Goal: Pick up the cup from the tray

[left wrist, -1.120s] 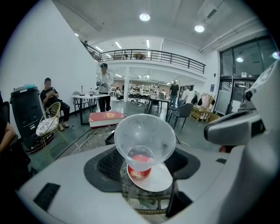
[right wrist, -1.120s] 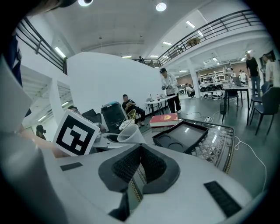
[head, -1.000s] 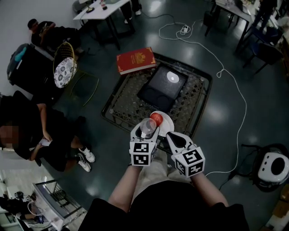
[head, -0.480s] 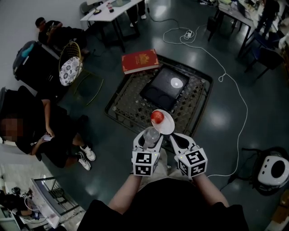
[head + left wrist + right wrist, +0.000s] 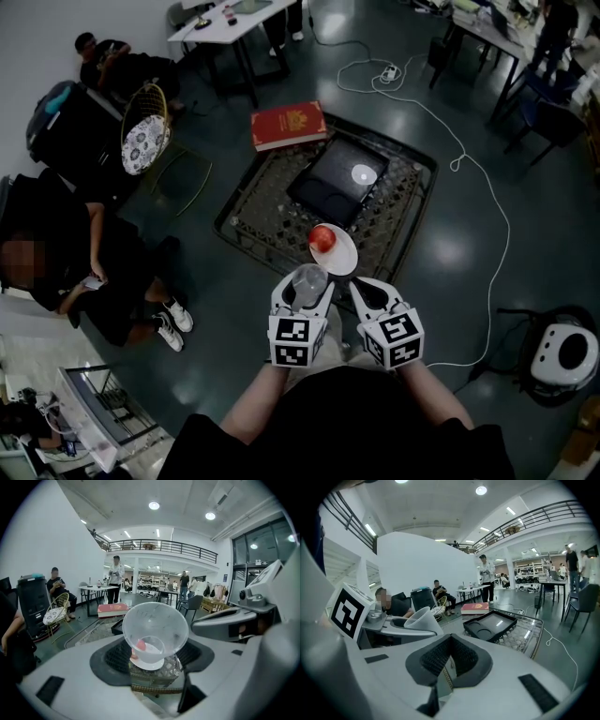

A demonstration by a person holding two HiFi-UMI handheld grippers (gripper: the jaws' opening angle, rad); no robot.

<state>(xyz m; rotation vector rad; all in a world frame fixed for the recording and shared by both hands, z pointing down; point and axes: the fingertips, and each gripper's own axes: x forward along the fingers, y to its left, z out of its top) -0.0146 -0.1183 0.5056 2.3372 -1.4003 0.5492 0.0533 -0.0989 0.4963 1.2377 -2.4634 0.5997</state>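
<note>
Cup, clear plastic, is pinched between the pads of the left tongs, held in the air near the tabletop edge, apart from the black tray. Right tongs are pressed together, empty, just beside it.

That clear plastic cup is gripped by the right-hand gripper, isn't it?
Not quite. The clear plastic cup is gripped by the left gripper, as the left gripper view shows. The right gripper holds nothing.
</note>
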